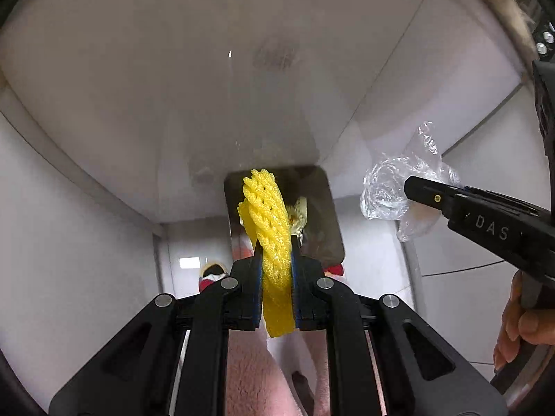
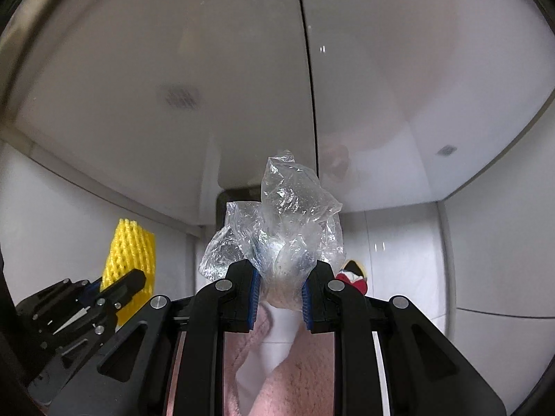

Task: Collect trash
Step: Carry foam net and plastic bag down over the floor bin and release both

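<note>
Two tongs, each clamped on one item: left tongs [image 1: 275, 270] on yellow foam net [image 1: 269, 222], right tongs [image 2: 279, 287] on clear plastic bag [image 2: 277, 218]; bin opening [image 1: 322, 215] behind at centre.

The foam net [image 1: 272, 242] pinched in the left tool [image 1: 275, 277] is bright yellow with a woven diamond mesh pattern. The plastic bag [image 2: 277, 222] clamped in the right tool [image 2: 279, 294] is clear and colourless, with white glints on its creases. Both tools are black, with blue ribbed pads [image 2: 254, 291] and silver pivot pins; the right tool carries pale grey lettering in the left wrist view. Below is fuzzy pink fabric [image 2: 305, 381]. The cabinet panels [image 1: 138, 86] are glossy white-grey. A red, white, black and yellow item [image 2: 353, 275] shows beyond.
</note>
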